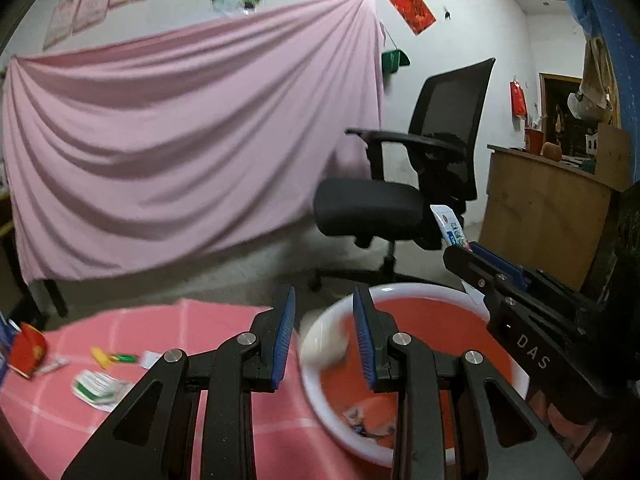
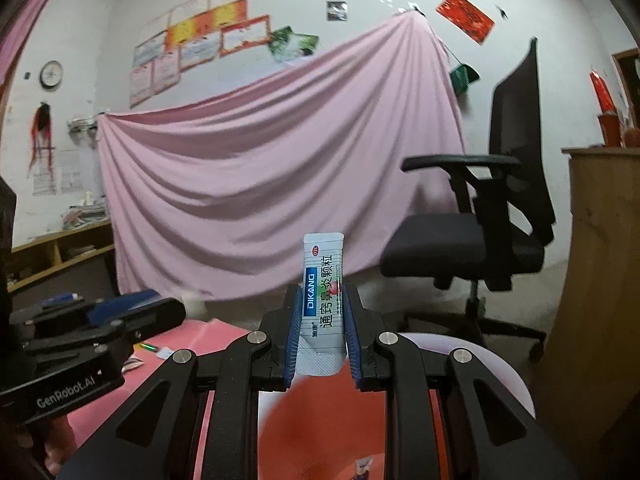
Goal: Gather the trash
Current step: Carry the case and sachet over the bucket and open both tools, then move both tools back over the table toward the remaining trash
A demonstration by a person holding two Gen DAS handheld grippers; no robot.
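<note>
Sachets like the one in the right gripper (image 2: 321,330) are light, thin and crinkly, and I judge this sachet (image 2: 323,304) will bend rather than resist, so the flat sealed end is the sensible place to take it; that is where the blue fingers (image 2: 295,332) pinch it now, standing upright above the red basin (image 2: 516,380) with most of its length free above the grip. Its glossy film may slip if the pinch loosens, though it should simply drop once let go. Printed down its face is "DIKANG" in a blue band beside a column of Chinese characters in green, with a small red oval mark near the top. The left gripper (image 1: 324,340) has its fingers a little apart with a blurred white wad (image 1: 324,342) between them at the basin's rim; whether the pads press on it cannot be told. The wad looks soft and nearly weightless. More scraps lie on the pink checked bench (image 1: 208,332): a white-and-green wrapper (image 1: 98,388), a yellow bit (image 1: 100,357) and a red packet (image 1: 26,350), all well apart from the basin. "DAS" reads on one gripper body, "GenRobot.AI" on the other.
</note>
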